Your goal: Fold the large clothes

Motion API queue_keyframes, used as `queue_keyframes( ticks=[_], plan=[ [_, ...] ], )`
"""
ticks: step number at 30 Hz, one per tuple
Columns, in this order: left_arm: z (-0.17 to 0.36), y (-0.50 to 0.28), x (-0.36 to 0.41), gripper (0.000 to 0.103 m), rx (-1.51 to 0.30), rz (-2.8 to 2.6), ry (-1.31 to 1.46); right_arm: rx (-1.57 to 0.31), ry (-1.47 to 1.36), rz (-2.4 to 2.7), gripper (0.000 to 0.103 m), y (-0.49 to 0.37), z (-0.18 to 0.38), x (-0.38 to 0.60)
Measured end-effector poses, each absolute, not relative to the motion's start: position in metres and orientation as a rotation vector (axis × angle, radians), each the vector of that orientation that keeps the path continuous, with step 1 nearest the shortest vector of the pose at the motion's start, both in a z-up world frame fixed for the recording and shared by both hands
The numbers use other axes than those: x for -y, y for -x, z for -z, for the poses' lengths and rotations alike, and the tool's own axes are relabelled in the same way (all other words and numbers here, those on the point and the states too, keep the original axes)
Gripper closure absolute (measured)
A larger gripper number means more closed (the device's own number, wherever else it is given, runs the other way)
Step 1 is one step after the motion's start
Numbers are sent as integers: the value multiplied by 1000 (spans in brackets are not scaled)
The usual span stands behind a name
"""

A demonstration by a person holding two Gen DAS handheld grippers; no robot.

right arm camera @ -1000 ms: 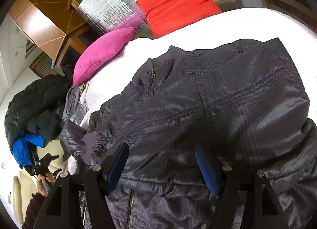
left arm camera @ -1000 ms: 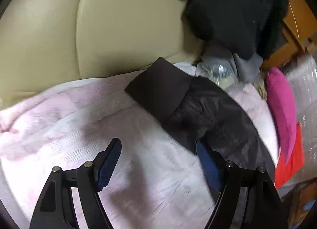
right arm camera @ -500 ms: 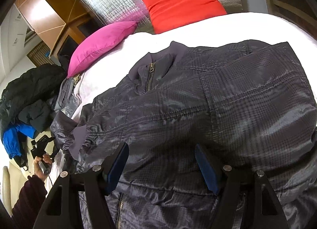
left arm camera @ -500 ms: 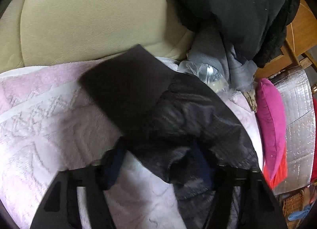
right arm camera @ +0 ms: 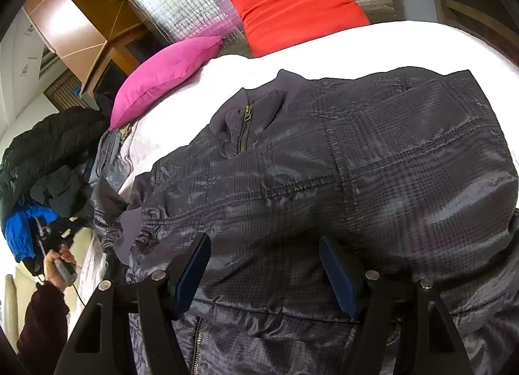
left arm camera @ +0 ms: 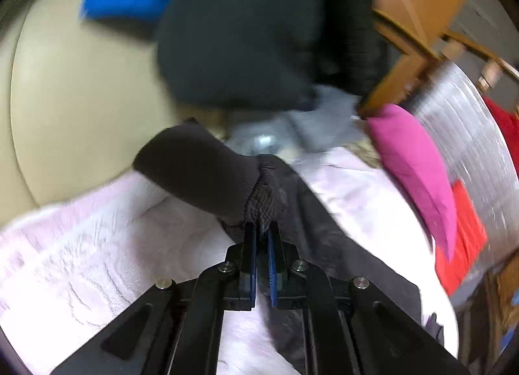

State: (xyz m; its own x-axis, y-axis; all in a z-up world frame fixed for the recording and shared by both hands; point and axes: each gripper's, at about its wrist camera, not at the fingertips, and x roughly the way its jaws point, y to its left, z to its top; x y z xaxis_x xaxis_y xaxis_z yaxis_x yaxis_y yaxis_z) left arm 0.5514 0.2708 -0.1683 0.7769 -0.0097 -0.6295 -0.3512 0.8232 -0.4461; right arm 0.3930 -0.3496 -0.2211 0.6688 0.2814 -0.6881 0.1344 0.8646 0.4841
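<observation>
While left gripper (left arm camera: 262,229) clamps the jacket's (right arm camera: 340,187) ribbed knit cuff (left arm camera: 198,170), right gripper (right arm camera: 264,268) hovers w/ jaws apart over shiny plaid nylon; magenta pillow (right arm camera: 165,73) nearby.

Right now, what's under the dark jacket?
The jacket lies on a pale pink bedspread, visible around it. Whatever is beneath its body is covered.

The left wrist view is smeared by motion blur, worst beyond the tool (left arm camera: 261,235). The right wrist view is sharp and brighter; the bedspread (right arm camera: 324,47) glares white, the jacket (right arm camera: 356,180) shows sheen. Fisheye bends and darkens both edges.
</observation>
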Motion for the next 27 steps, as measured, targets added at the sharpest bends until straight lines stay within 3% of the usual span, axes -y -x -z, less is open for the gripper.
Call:
queue_keyframes(
  ticks=[10,18,21,25,27],
  plan=[
    [55,-499,-90,103,-579,185,197,-815,-661,-26,30,-384,212,380],
    [45,-415,92,103,-618,531,-97,-778,-849,-15,30,-367,206,419],
    [52,-413,96,99,-679,494,-65,-781,-886,-28,30,-360,204,427],
    [81,-436,15,98,-778,287,131,-781,-891,-39,30,-353,201,433],
    [101,-441,-33,80,-806,172,206,-785,-908,-41,30,-351,202,437]
  ],
)
